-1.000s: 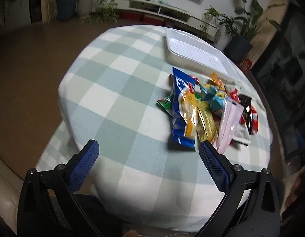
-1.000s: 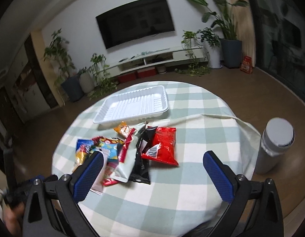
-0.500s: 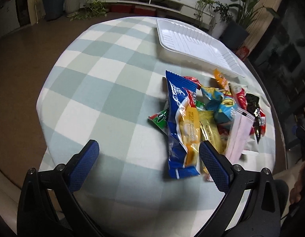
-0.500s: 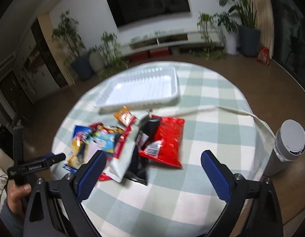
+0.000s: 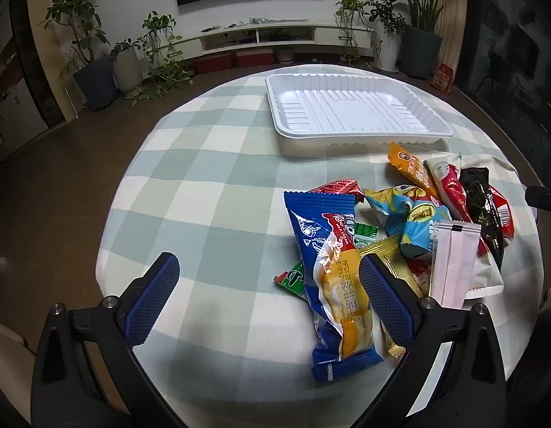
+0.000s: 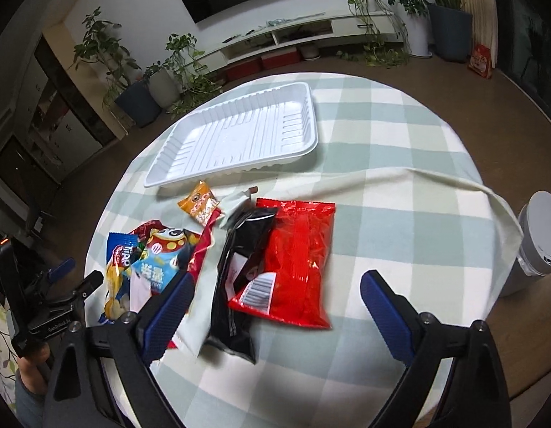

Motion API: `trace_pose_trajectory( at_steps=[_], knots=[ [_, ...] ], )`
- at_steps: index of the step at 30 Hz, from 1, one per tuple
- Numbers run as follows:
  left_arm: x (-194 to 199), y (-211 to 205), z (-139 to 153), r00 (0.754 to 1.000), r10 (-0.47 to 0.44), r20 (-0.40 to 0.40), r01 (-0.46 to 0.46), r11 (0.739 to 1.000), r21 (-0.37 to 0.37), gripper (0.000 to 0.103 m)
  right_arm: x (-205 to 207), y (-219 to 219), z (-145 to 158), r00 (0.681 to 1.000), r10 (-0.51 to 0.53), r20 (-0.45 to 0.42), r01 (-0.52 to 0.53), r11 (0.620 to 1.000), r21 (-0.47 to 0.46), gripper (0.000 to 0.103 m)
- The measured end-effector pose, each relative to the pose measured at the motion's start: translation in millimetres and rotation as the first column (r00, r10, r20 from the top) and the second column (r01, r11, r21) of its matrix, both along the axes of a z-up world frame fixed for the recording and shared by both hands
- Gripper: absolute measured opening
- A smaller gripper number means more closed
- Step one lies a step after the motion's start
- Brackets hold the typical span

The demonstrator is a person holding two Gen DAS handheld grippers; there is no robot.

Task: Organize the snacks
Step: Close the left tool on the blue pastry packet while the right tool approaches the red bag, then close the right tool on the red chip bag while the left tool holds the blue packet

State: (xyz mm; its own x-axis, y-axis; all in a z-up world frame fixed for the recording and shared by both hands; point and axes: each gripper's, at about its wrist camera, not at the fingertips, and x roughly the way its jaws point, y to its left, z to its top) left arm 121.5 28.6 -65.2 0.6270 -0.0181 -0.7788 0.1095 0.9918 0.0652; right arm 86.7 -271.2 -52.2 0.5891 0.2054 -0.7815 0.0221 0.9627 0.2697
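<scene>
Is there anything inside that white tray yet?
No. The white tray shows only its bare ribbed floor in both views. All the snack packets lie on the checked cloth in front of it.

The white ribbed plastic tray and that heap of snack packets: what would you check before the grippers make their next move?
1. White ribbed plastic tray has room: ok, nothing in it.
2. Left gripper open and holding nothing: ok.
3. Right gripper holding nothing: ok, jaws closing slightly, nothing pinched.
4. Blue and yellow snack packet easy to reach: ok, it lies on top.
5. Red foil packet free: not ok, the black packet overlaps it.
</scene>
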Motion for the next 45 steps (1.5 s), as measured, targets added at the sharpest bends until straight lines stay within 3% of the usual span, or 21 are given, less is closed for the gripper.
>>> trace_pose_trajectory(
  at_steps=[5, 7, 10, 17, 24, 26, 29, 37, 45],
  knots=[
    [0.9, -1.9, -6.2, 1.0, 0.001, 0.018, -0.001, 1.0, 0.014, 0.101, 4.2, -7.6, -5.1, 1.0, -0.012, 0.007, 0.012, 1.0, 0.023, 0.089],
    [3.2, -4.5, -12.2, 1.0, -0.016, 0.001, 0.016, 1.0, 0.024, 0.086, 6.6, -12.2, -9.2, 1.0, -0.025, -0.007, 0.025, 0.998, 0.049, 0.085],
    [4.3, -5.3, -17.1, 0.999, -0.039, -0.023, 0.039, 0.999, -0.011, 0.077, 11.1, -11.3, -14.0, 1.0, -0.009, -0.027, 0.011, 0.998, 0.054, 0.08],
    [-3.6, -14.9, -9.1, 0.998, -0.067, -0.013, 0.067, 0.998, -0.008, 0.076, 13.9, -0.4, -18.2, 0.998, 0.029, -0.053, -0.027, 0.999, 0.044, 0.08],
    [-3.3, -24.8, -20.9, 0.992, -0.091, -0.082, 0.091, 0.996, -0.009, 0.075, 14.3, 4.8, -19.6, 0.998, 0.043, -0.051, -0.043, 0.999, 0.008, 0.08],
    [-0.5, -24.0, -27.7, 0.99, -0.098, -0.106, 0.096, 0.995, -0.027, 0.062, 14.2, 5.3, -20.4, 0.998, 0.044, -0.05, -0.044, 0.999, -0.002, 0.08],
    [3.7, -20.8, -38.3, 0.986, -0.094, -0.14, 0.087, 0.995, -0.05, 0.032, 14.9, 7.7, -22.8, 0.997, 0.053, -0.057, -0.055, 0.998, -0.028, 0.074],
    [7.4, -6.5, -41.7, 0.987, -0.084, -0.137, 0.065, 0.989, -0.135, 0.028, 17.0, 4.4, -29.9, 0.996, 0.053, -0.072, -0.056, 0.998, -0.027, 0.067],
    [0.7, 0.3, -35.2, 0.991, -0.088, -0.103, 0.067, 0.98, -0.188, 0.027, 18.3, 3.5, -27.4, 0.996, 0.047, -0.078, -0.049, 0.998, -0.028, 0.067]
  ],
)
